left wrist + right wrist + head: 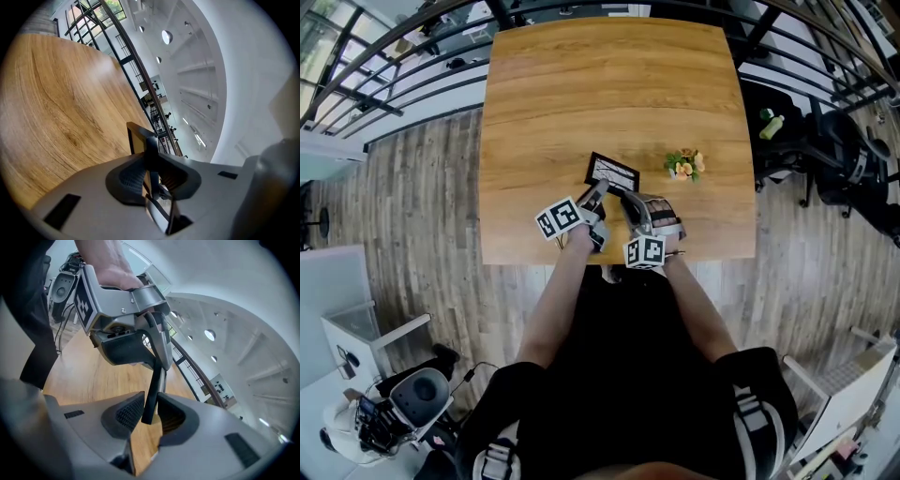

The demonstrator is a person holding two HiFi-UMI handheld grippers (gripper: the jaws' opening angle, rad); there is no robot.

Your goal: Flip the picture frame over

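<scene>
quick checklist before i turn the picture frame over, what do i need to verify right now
1. Left gripper clamps the picture frame: ok, pads sit on both faces of its edge.
2. Right gripper grip: cannot tell, the frame's edge stands between its jaws, contact unclear.
3. Frame flipped: not ok, its printed face shows from above in the head view.
4. Flowers out of the way: ok, apart, right of the frame.
5. Table room beyond the frame: ok, bare wood.

The far half of the table point(609, 84) lay open for passage. Only a small flower sprig point(684, 166) stood near, right of the picture frame point(612, 172).
</scene>
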